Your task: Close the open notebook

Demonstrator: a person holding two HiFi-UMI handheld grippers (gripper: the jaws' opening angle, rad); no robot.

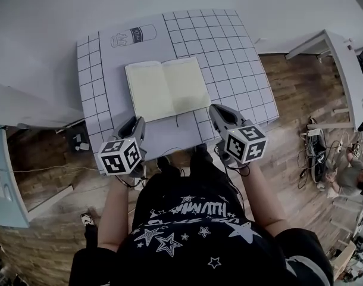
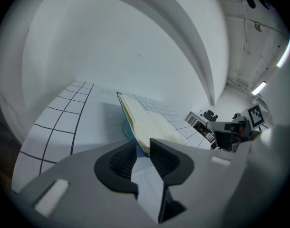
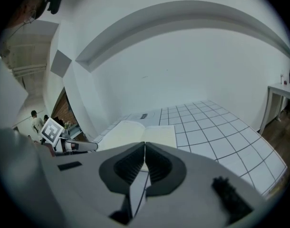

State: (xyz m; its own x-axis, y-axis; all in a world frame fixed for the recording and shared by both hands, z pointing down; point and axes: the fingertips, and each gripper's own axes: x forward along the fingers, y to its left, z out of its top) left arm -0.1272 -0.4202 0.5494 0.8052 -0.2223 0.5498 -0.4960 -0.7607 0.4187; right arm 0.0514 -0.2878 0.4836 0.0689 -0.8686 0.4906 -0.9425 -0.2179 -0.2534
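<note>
My left gripper (image 1: 136,124) is closing its jaws around the near corner of the open notebook (image 1: 168,89). My right gripper (image 1: 218,111) is pressed together, empty.

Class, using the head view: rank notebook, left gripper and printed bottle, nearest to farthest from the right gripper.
1. Notebook: just ahead of the right gripper.
2. Left gripper: across the near edge, jaws closing with the notebook's corner between them.
3. Printed bottle: far left corner of the mat.

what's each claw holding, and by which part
Nothing gripped yet: the left claw has its jaws closing around the notebook at its near left corner; right claw shut, empty.
</note>
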